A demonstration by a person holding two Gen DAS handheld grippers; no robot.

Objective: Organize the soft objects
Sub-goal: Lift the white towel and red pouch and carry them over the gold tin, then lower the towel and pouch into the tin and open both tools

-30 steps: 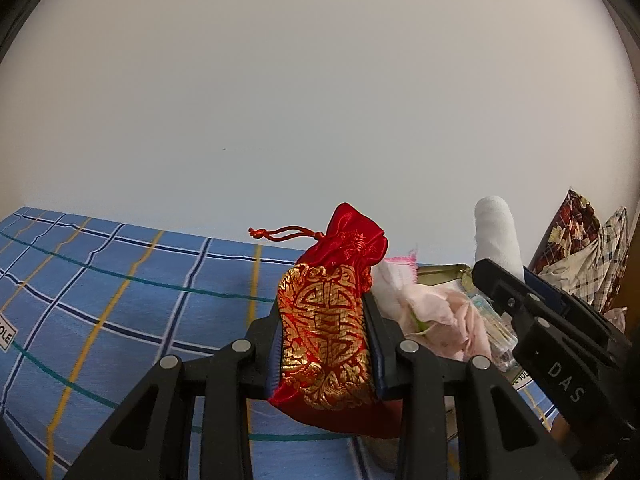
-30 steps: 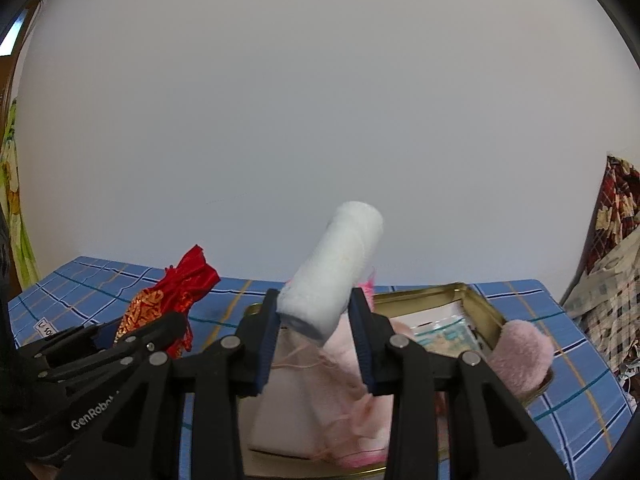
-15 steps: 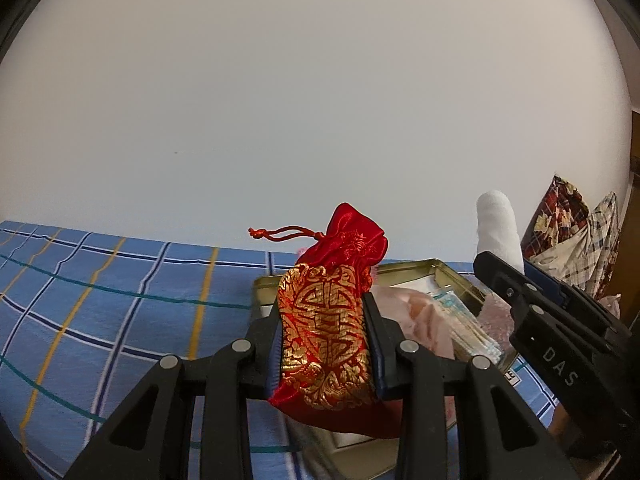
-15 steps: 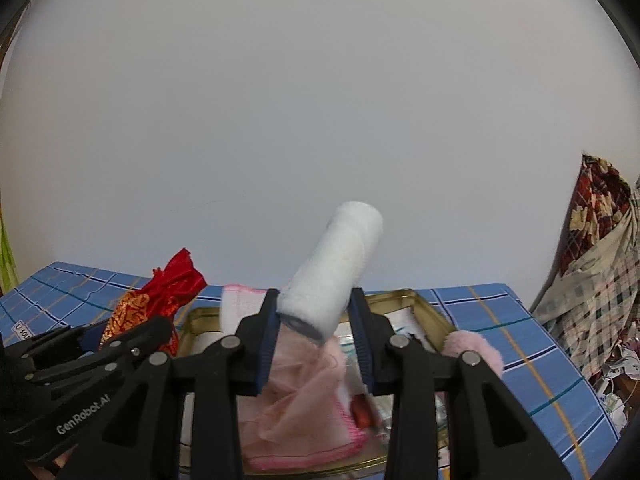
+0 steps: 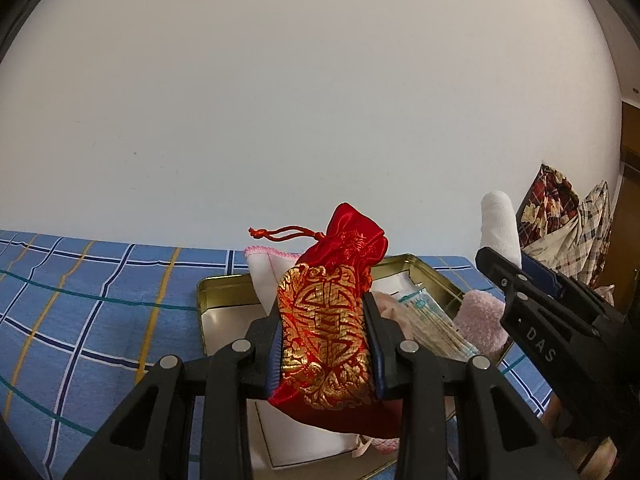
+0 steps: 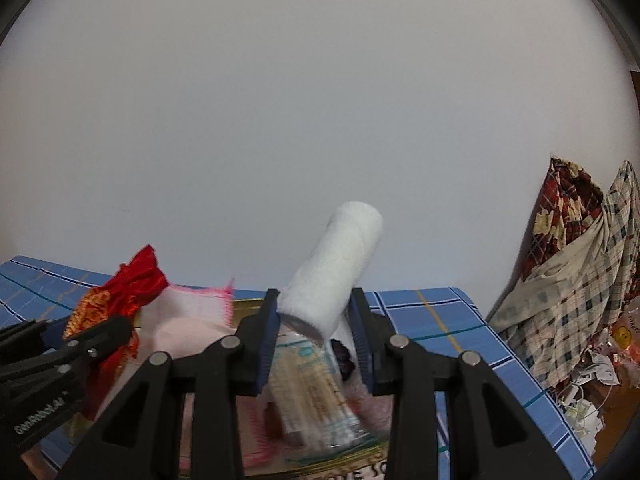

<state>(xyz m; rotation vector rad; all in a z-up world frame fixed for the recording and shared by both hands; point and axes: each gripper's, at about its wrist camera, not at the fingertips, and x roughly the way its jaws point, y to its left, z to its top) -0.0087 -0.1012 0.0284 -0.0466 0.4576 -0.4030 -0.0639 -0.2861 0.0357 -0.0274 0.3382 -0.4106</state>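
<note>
Pouch (image 5: 326, 320), red w/ gold, clamped betw. left gripper (image 5: 326, 340) fingers, held above gold tin (image 5: 224, 284) on checked bench. White towel roll (image 6: 332, 276) gripped tilted in right gripper (image 6: 316, 336), over tin.

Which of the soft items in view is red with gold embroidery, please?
The drawstring pouch, clamped in the left gripper above the gold tin; the rolled towel in the right gripper is plain white.

red-gold pouch (image 5: 326, 320) (blue checked cloth (image 5: 100, 300))
</note>
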